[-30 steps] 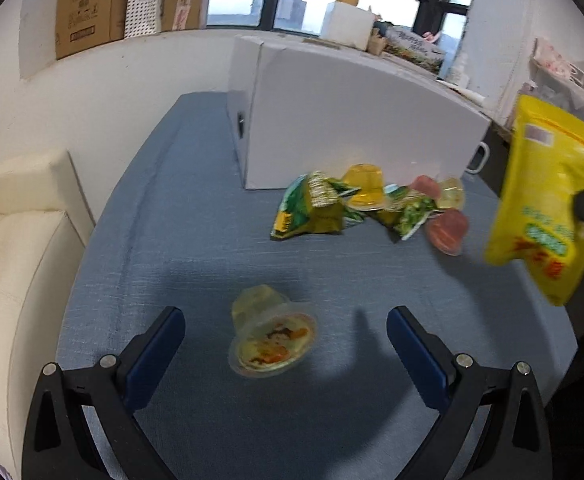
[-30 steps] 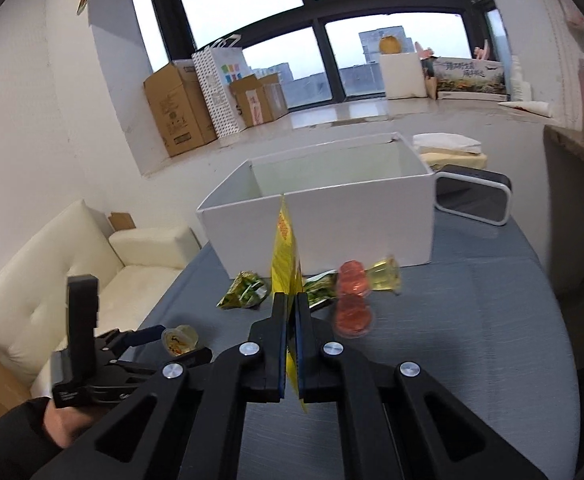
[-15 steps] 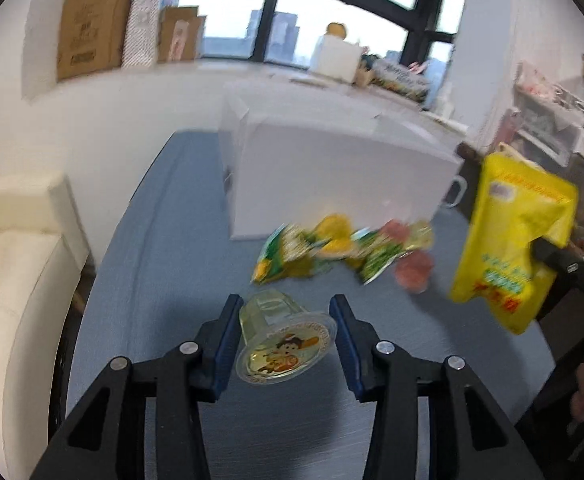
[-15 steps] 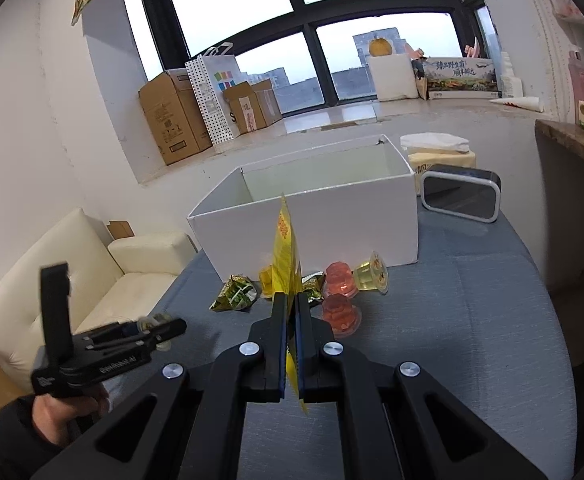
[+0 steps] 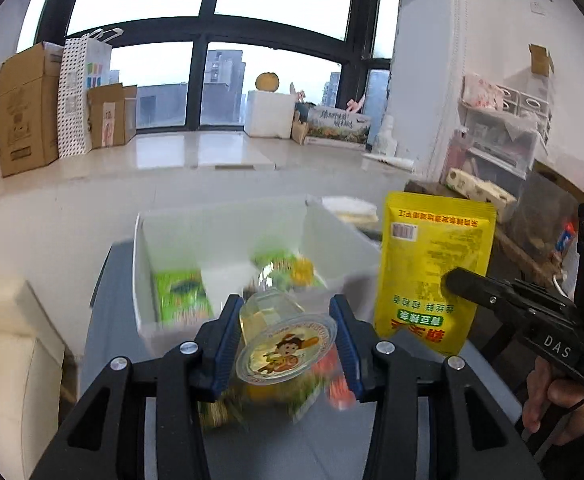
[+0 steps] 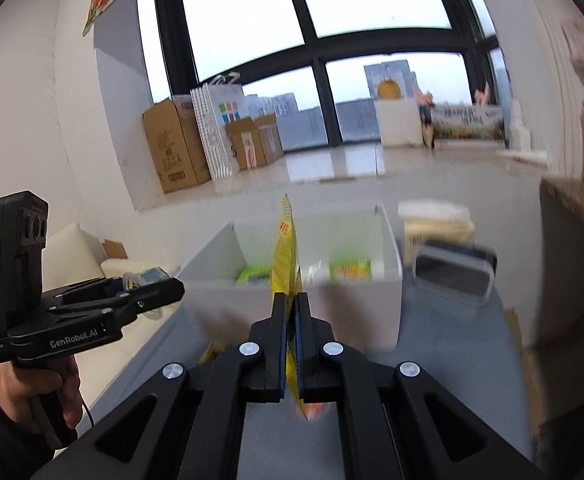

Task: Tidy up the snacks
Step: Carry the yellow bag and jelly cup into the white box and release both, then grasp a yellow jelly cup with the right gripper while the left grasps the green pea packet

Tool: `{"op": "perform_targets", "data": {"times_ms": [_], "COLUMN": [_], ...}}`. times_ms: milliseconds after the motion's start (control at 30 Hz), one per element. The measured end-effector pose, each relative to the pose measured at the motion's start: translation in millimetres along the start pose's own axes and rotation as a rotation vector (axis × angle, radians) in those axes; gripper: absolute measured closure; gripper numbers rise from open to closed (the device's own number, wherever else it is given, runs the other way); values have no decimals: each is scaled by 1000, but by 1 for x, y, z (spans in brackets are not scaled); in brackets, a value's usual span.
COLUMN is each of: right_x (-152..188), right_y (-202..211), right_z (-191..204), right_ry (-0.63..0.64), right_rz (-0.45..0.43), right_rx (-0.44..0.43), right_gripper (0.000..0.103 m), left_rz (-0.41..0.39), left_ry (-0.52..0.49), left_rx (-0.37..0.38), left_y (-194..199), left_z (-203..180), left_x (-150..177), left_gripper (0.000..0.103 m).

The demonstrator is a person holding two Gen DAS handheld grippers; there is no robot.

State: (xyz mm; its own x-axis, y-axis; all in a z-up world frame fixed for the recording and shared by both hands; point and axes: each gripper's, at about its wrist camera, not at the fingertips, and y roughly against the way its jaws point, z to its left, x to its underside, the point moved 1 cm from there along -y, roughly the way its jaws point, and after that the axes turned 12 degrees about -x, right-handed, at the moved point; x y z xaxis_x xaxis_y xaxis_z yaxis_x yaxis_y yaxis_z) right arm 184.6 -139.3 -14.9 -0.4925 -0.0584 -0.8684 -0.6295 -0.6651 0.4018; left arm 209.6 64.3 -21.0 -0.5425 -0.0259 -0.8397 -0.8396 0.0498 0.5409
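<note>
I hold both grippers raised before the white box (image 5: pixel 332 236): my left gripper (image 5: pixel 286 340) clamps a jelly cup (image 5: pixel 284 340), my right gripper (image 6: pixel 291 344) pinches a yellow pouch (image 5: pixel 432 272). Green packets (image 5: pixel 180 300) lie inside the box.

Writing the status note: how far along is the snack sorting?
Done: green packets and a second lot of snacks already lie in the two sections of the white box. In hand: the left claw grips a jelly cup, the right claw pinches a yellow pouch, both lifted in front of the box. Left: blurred loose snacks on the table below the cup.
</note>
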Motion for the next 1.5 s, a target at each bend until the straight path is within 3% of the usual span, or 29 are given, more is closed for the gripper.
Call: {"op": "perform_targets", "data": {"times_ms": [200,367,400,433,467,500,533,567,633,700,833,1167,1267,1500], "right_x": [-56,-77,-78,-77,-77,-77,-76,-75,-73,-71,-68,-52,-39,23], "right_y": [-50,-91,-98,-102,-107,-113,-115,-116,-106,-102,-99,-57,-33,-14], "right_z": [-37,-60,-62,-63,-66,-69,-73,-78,-80,-78,-75,-54,-52,-66], "right_ry": [-24,-40,-39,-42,-52,-62,-72,-93,-107,-83,-68,-48,-63,-101], "right_rz": [-7,29,41,49,61,79,93,96,44,43,52,44,27,106], "right_rx": [25,44,45,42,44,87,111,102,61,110,121,64,54,69], "right_gripper": [100,100,99,98,84,36,9,0,0,0,0,0,0,0], "left_rz": [-9,49,66,74,78,69,67,76,94,101,99,56,51,84], "left_ry": [-1,2,10,14,20,31,40,46,52,49,47,-33,-41,-2], "left_rx": [-32,-81,-92,-107,-124,-132,-133,-130,-127,-133,-132,-114,-117,-116], "left_y": [-54,-100,-107,-112,-115,-114,-114,-115,-116,-116,-108,-59,-38,-6], "left_z": [9,21,24,27,29,32,35,38,42,43,42,12,1,-14], "left_x": [-50,-59,-59,-58,-57,-55,-54,-52,-48,-44,-39,-30,-13,51], "left_gripper": [54,51,46,23,0,0,0,0,0,0,0,0,0,0]}}
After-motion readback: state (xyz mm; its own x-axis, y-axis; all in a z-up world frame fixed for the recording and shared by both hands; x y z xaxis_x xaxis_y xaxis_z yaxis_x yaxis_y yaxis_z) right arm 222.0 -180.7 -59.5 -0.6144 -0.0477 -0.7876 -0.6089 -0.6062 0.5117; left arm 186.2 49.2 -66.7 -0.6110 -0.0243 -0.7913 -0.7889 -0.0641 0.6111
